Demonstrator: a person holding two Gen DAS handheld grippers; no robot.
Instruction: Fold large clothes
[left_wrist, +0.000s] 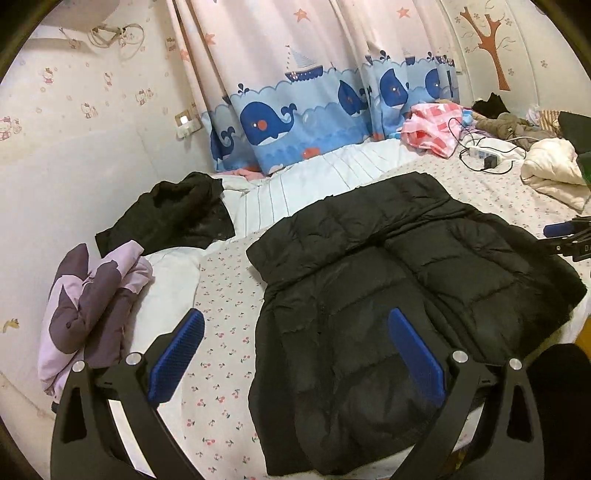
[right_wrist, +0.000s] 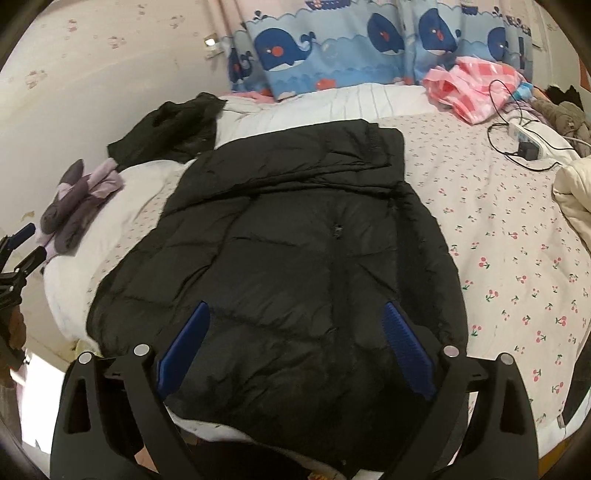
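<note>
The black puffer jacket (right_wrist: 295, 240) lay flat on the bed (right_wrist: 498, 229), sides folded in. Both my jaws stood released above it, grasping nothing. Next step, in my judgement: grip the hem, fold toward the collar

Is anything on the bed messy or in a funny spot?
Yes. A white power strip with black cables lies on the bed, an odd place for it. Crumpled clothes sit around the flat black puffer jacket: a purple one and a black one.
</note>
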